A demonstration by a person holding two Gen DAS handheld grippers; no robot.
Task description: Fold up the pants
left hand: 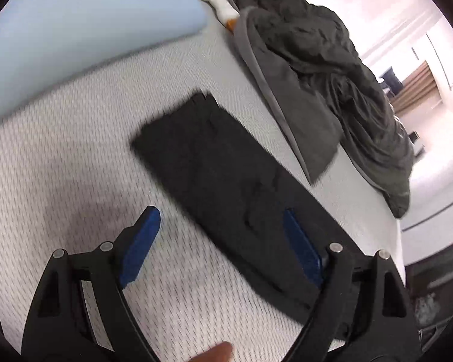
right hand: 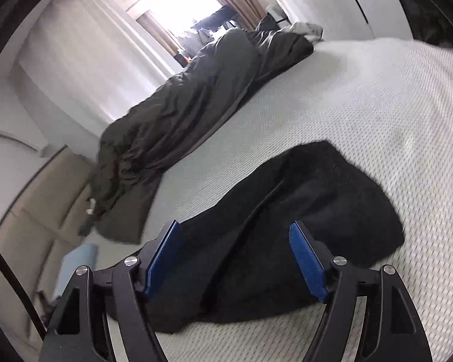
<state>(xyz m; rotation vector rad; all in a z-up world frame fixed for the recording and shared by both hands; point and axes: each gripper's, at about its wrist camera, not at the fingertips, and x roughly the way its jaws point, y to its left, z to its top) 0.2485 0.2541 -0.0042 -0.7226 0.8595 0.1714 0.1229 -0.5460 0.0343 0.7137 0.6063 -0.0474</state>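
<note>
Black pants lie flat on the white textured mattress as a long folded strip, with the near end under my left gripper. That gripper is open: its left blue pad is over bare mattress and its right blue pad is over the cloth. Nothing is pinched. In the right wrist view the same pants lie in a looser dark heap with a raised fold. My right gripper hovers open just above them, and its blue pads stand wide apart and off the cloth.
A dark grey-green duvet is bunched along the bed's far side, also the duvet in the right wrist view. A pale blue pillow lies at the upper left. A fingertip shows at the bottom edge. Beige floor lies beyond the bed's edge.
</note>
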